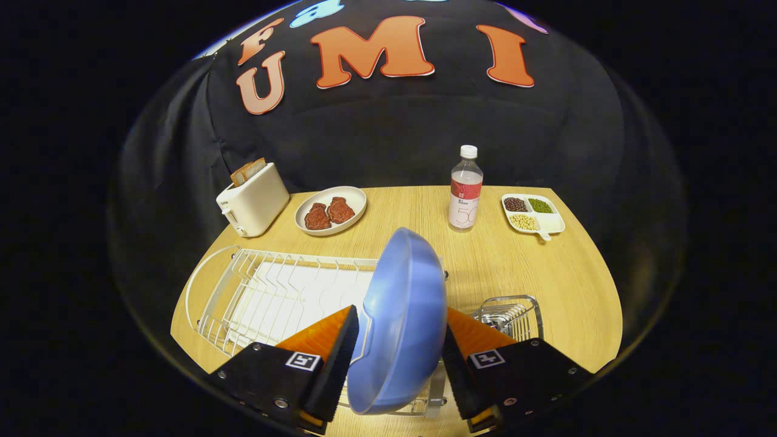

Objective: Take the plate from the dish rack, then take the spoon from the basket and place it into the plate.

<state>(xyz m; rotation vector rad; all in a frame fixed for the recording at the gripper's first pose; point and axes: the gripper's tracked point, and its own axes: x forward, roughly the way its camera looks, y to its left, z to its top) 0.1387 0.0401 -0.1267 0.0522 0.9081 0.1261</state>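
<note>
Taking the dish rack [273, 291] as the landmark: behind its left end a toaster [254, 200] with bread in its slots stands on the tabletop [570, 285], and behind its middle sits a white dish of meat [331, 209].

At the rack's right end the blue plate [403, 315] stands on edge, lower rim apparently still down among the wires. The tool [400, 358] has one finger on each face of it, seemingly narrowed onto the plate, though the contact itself is hard to see. The grip is on smooth curved faces, so if pulled up at a tilt the plate could pivot or slide out; its rim might also snag a wire and drag the rack.

Just right of the rack is the wire basket [510, 315]; the spoon inside cannot be made out. A careless swing that way could knock it. A water bottle [465, 189] and a sectioned tray of beans [534, 213] stand further back, to the right.
</note>
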